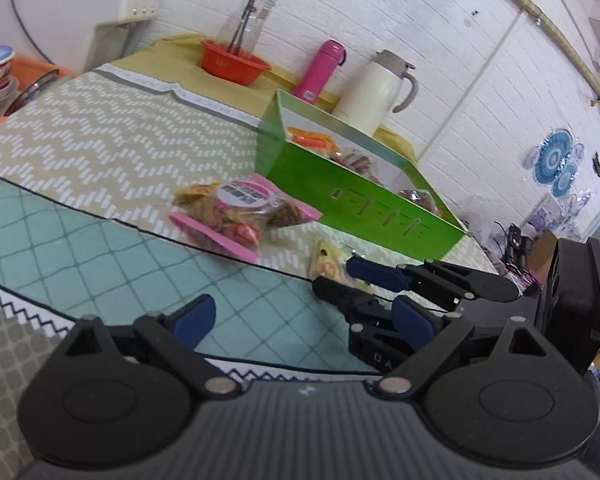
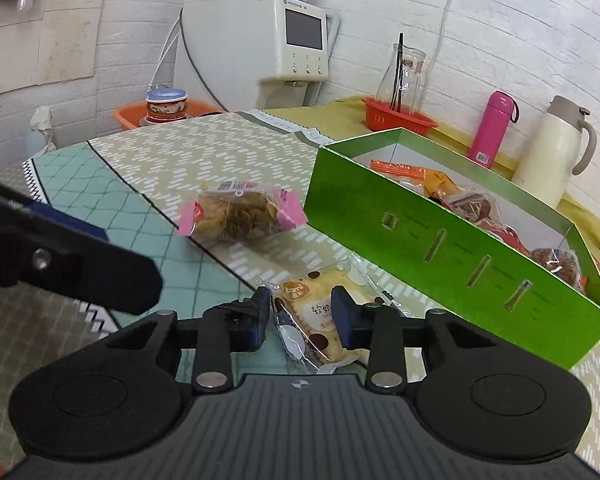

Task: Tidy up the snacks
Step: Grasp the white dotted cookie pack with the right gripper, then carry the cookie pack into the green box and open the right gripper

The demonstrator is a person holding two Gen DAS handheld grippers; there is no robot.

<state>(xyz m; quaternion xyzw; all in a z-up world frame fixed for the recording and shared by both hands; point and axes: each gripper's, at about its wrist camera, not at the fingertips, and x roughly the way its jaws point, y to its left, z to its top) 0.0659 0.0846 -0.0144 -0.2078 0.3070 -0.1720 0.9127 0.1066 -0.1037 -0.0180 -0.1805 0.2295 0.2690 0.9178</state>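
Note:
A green box (image 1: 364, 200) (image 2: 452, 256) holds several wrapped snacks. A pink-edged cookie bag (image 1: 240, 208) (image 2: 244, 216) lies on the tablecloth in front of it. A small cream bread packet (image 2: 320, 320) (image 1: 328, 264) lies nearer, on the cloth. My right gripper (image 2: 302, 314) is open with its blue pads on either side of this packet, not visibly squeezing it; it also shows at the right of the left wrist view (image 1: 340, 280). My left gripper (image 1: 304, 320) is open and empty, low over the teal cloth.
A red basket (image 1: 232, 62) with a glass carafe, a pink flask (image 1: 320, 68) and a white jug (image 1: 374, 92) stand behind the box. A water dispenser (image 2: 256, 48) and an orange tub with bowls (image 2: 164, 112) sit at the far left.

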